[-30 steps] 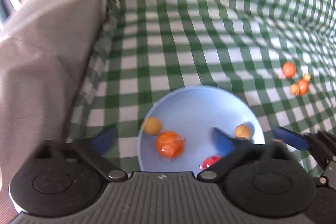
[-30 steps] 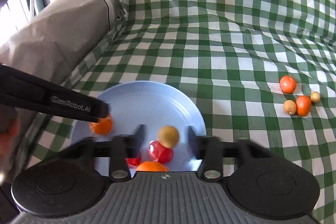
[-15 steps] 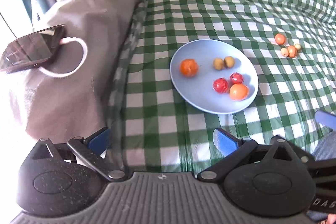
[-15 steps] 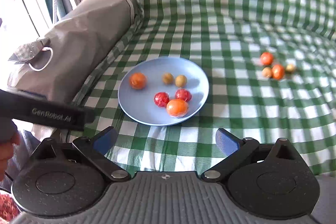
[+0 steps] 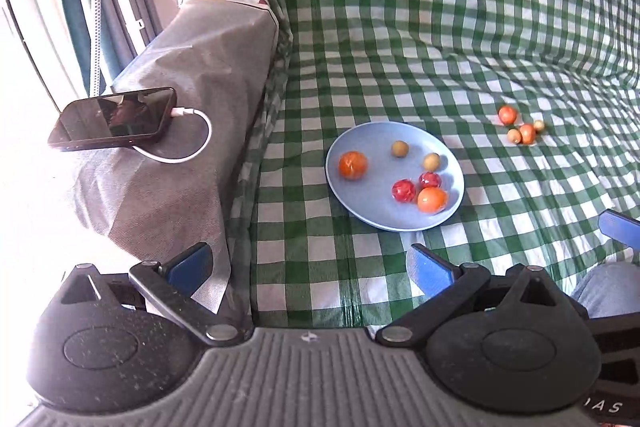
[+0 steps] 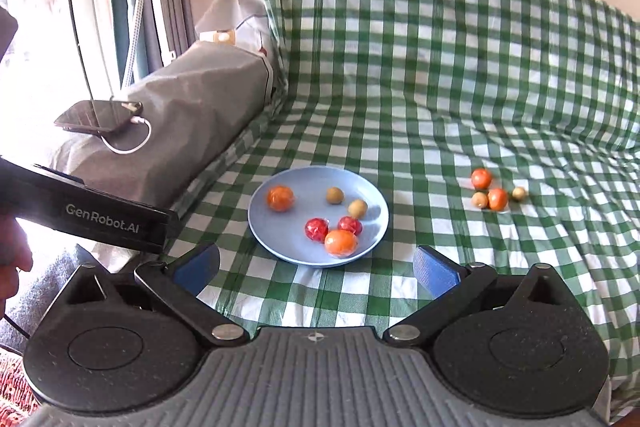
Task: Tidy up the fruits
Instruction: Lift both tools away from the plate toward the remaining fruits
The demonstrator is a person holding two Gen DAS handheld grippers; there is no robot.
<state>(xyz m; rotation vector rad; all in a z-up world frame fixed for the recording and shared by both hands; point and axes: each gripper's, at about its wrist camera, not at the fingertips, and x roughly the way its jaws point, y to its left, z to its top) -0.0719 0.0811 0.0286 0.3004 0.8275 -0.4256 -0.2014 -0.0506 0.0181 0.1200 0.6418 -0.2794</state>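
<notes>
Both sets of jaws stand wide apart with nothing between them. The left gripper and the right gripper hang well back from the fruit, over the near edge of the green checked cloth.

By my reading this is a pause between placements: six fruits lie in the blue plate and four sit loose on the cloth, so the sorting is a little past halfway. The next move probably falls to the right gripper, being the nearer. It would have to travel forward and to the right, come down over one piece of the loose cluster, and close gently on it alone (the pieces sit close together, two of them seemingly touching, so a neighbour may get nudged and roll).

In the plate are a large orange fruit on the left, two small tan ones toward the back, two glossy red ones and another orange one near the front rim. The loose cluster holds two orange-red pieces and two small tan ones, well apart from the plate, to its right.

Further out, a smartphone with a white charging cable lies on the grey-covered armrest at left.
</notes>
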